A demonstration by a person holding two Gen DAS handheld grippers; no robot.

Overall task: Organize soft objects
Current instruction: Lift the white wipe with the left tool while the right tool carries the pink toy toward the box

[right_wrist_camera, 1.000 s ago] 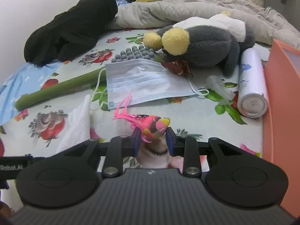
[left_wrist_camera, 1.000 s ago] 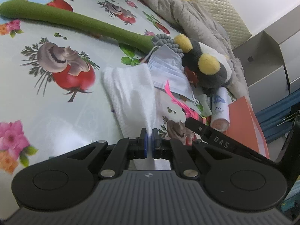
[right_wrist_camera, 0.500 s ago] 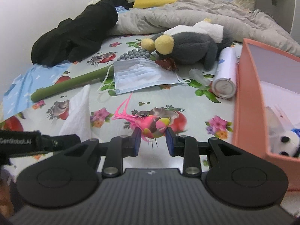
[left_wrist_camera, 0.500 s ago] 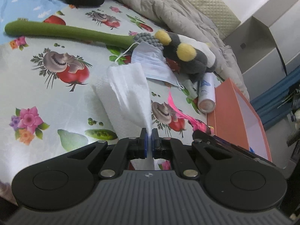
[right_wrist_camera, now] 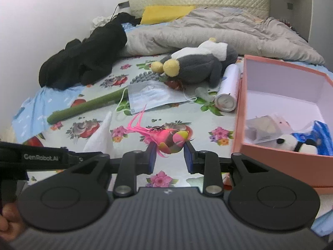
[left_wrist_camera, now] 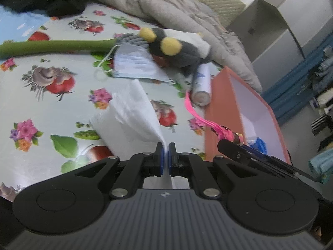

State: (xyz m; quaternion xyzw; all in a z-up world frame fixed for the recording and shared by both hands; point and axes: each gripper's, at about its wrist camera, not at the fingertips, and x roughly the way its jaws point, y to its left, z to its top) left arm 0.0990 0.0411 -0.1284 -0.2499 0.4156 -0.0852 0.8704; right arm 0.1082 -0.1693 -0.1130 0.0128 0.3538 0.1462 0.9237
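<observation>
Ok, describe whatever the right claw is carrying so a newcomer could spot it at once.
Start at the open salmon-pink cardboard box on the fruit-and-flower printed sheet. Just left of it, the right claw pinches a small hot-pink plush toy with a yellow patch. Its spray of thin neon-pink strands sets it apart from the white tissue and pale blue face mask nearby.

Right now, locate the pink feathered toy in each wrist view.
Left wrist view: the pink feathered toy is right of centre, against the orange box's near wall, held by the right gripper.
Right wrist view: centre, clamped in that gripper.
Shared landmark: white spray can.
</observation>
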